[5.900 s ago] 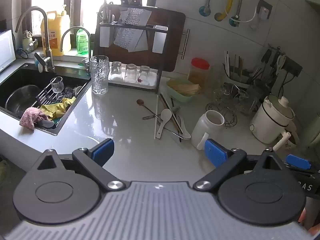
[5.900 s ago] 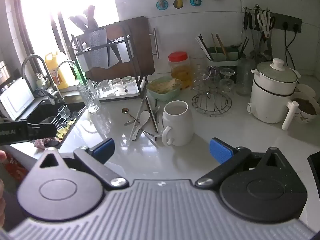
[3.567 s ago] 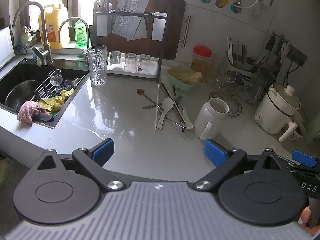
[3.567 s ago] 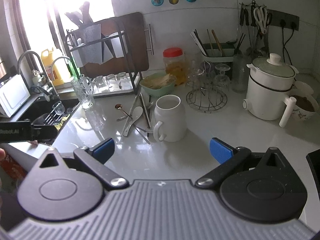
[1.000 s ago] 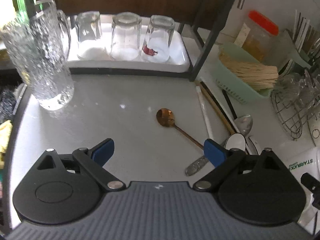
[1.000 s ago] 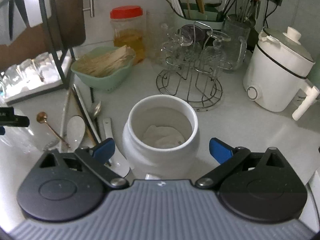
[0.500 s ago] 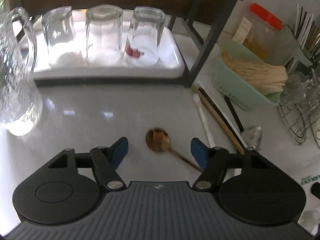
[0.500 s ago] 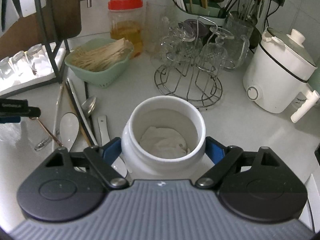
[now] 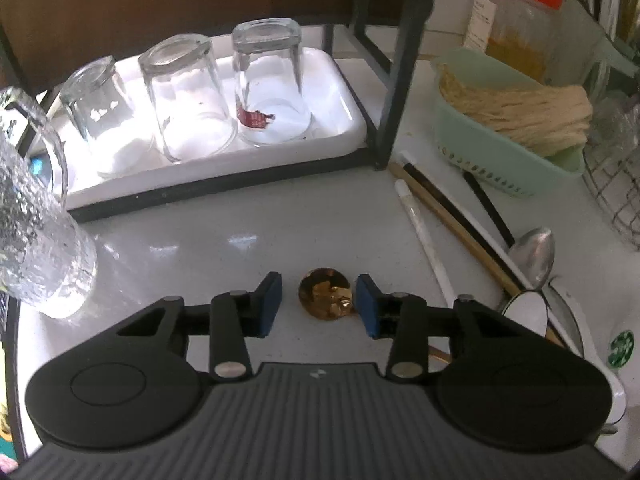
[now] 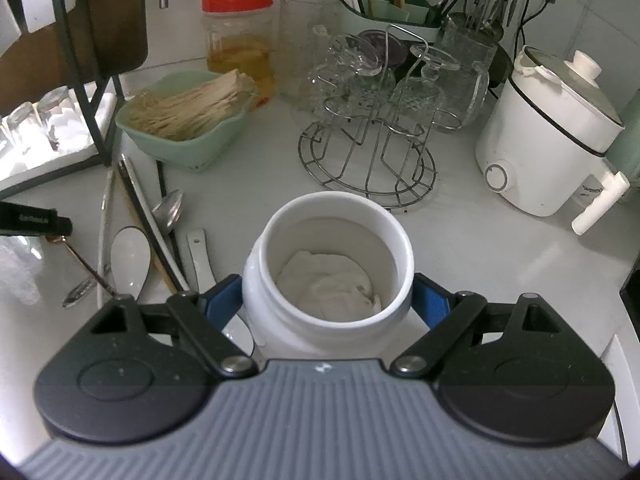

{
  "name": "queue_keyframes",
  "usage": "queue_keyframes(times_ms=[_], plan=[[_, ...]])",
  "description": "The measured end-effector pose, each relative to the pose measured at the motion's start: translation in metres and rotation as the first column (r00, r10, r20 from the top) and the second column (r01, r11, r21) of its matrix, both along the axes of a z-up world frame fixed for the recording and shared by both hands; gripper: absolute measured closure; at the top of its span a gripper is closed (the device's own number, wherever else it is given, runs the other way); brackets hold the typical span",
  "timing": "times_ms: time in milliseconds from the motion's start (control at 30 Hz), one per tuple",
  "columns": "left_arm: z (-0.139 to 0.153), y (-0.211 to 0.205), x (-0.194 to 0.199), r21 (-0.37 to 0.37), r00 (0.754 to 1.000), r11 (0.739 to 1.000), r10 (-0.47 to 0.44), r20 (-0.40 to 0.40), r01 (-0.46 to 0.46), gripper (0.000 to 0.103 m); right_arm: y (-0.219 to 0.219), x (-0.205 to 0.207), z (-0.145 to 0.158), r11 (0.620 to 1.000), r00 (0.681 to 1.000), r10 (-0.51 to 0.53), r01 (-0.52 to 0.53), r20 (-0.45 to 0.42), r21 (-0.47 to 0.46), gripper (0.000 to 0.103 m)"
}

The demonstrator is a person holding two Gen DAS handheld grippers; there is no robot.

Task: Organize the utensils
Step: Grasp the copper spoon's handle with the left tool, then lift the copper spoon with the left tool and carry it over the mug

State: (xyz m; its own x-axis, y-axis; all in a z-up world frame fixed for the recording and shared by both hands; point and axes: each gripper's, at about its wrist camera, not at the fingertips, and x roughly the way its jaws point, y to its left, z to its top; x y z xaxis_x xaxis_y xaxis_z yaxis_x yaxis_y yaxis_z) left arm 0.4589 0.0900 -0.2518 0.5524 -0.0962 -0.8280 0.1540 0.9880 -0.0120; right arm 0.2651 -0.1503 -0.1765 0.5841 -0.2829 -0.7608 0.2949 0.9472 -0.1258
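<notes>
Gold spoon (image 9: 325, 295) flat on counter (image 9: 240, 240); our left gripper (image 9: 318, 302) straddles its bowl, jaws closing, pads not touching. Our right gripper (image 10: 326, 302) clamps white jar (image 10: 332, 240), jaws easing slightly apart.

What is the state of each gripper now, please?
Left gripper: closing around the gold spoon, pads not touching yet.
Right gripper: shut on the white jar.

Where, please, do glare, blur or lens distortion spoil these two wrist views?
Left wrist view: the white tray under the glasses is blown out, the red-lidded jar is blurred. Right wrist view: sharper, though the fisheye bends the edges and darkens the corners.
</notes>
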Motion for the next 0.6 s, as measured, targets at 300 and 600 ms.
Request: queue_keyframes(times_ms=[300,600], plan=[[0.003,0.008,-0.002,-0.050,1.000,0.999,-0.022,-0.012,0.021,0.070,0.001,0.000,0.000,1.000,1.000,-0.013,0.013,0.002,0.002,0.011],[0.004,0.018,-0.013,-0.118,1.000,0.993,-0.018,-0.025,0.015,0.096,0.007,-0.003,-0.001,1.000,1.000,0.004,-0.003,0.012,-0.006,0.011]])
